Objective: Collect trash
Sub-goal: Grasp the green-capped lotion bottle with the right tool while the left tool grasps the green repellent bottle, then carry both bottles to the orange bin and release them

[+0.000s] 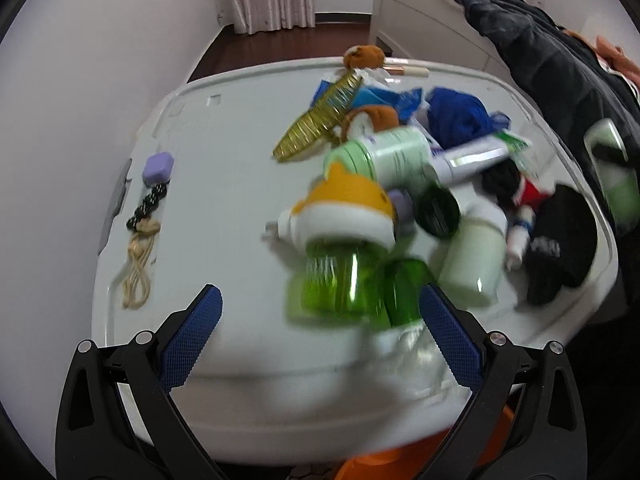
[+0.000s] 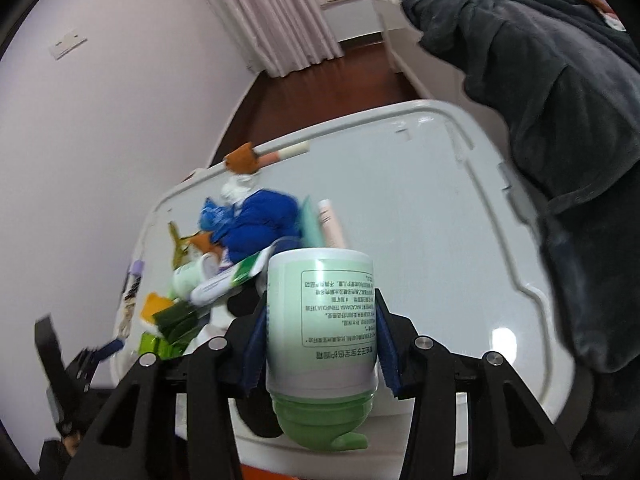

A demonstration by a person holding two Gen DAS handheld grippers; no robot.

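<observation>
A heap of items lies on a white plastic lid [image 1: 224,168]. In the left wrist view my left gripper [image 1: 320,312] is open and empty, its blue pads either side of a green bottle with an orange-and-white cap [image 1: 340,264]. Behind it lie a pale green bottle [image 1: 392,156], a toothpaste tube [image 1: 476,160] and a second pale bottle [image 1: 476,256]. In the right wrist view my right gripper [image 2: 320,320] is shut on a pale green lotion bottle [image 2: 320,320], held cap-down above the lid [image 2: 440,240].
A gold comb [image 1: 316,120], blue cloth [image 1: 460,116], black socks [image 1: 560,240], a purple case [image 1: 158,166] and a bead string [image 1: 148,204] lie on the lid. A dark garment [image 2: 560,120] hangs on the right. White wall at left.
</observation>
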